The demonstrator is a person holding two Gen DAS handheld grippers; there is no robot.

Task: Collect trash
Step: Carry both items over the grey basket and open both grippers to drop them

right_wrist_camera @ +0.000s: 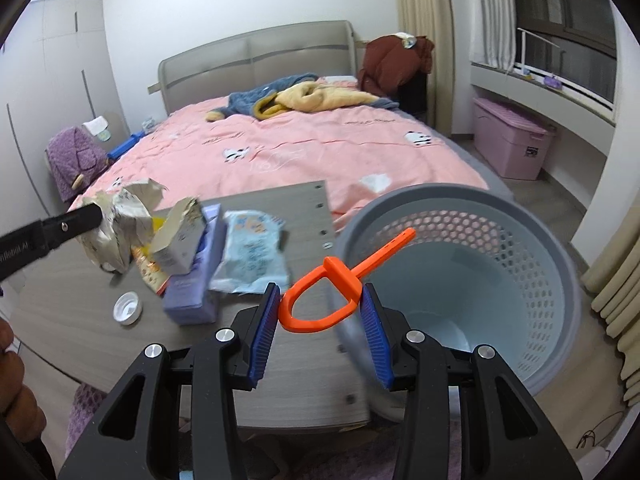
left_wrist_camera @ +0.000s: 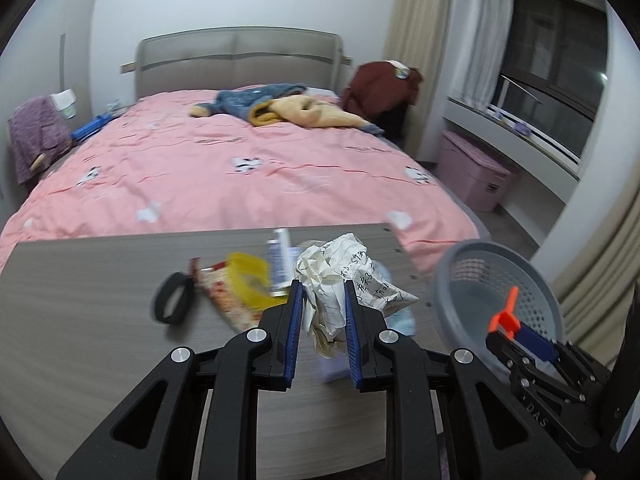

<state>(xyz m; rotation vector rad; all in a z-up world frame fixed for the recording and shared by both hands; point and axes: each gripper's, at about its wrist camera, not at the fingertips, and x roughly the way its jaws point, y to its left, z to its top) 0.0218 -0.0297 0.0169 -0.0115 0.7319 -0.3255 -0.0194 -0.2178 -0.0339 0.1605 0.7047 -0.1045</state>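
My left gripper (left_wrist_camera: 322,286) is shut on a crumpled sheet of written-on paper (left_wrist_camera: 340,276), lifted above the grey table (left_wrist_camera: 100,320); from the right wrist view the same paper (right_wrist_camera: 120,224) hangs at the left gripper's tip. My right gripper (right_wrist_camera: 320,292) is shut on an orange plastic loop with a long stem (right_wrist_camera: 320,304), held at the rim of the grey-blue perforated basket (right_wrist_camera: 540,280). From the left wrist view, the orange piece (left_wrist_camera: 506,318) sits in front of the basket (left_wrist_camera: 472,280). More trash lies on the table: a red-yellow wrapper (left_wrist_camera: 236,284), a blue wipes pack (right_wrist_camera: 252,256), a torn small box (right_wrist_camera: 180,240).
A black band (left_wrist_camera: 174,298) and a white bottle cap (right_wrist_camera: 127,308) lie on the table, with a purple box (right_wrist_camera: 188,300) near its front. Behind is a bed with a pink cover (left_wrist_camera: 240,160). A pink storage bin (right_wrist_camera: 512,140) stands under the window ledge.
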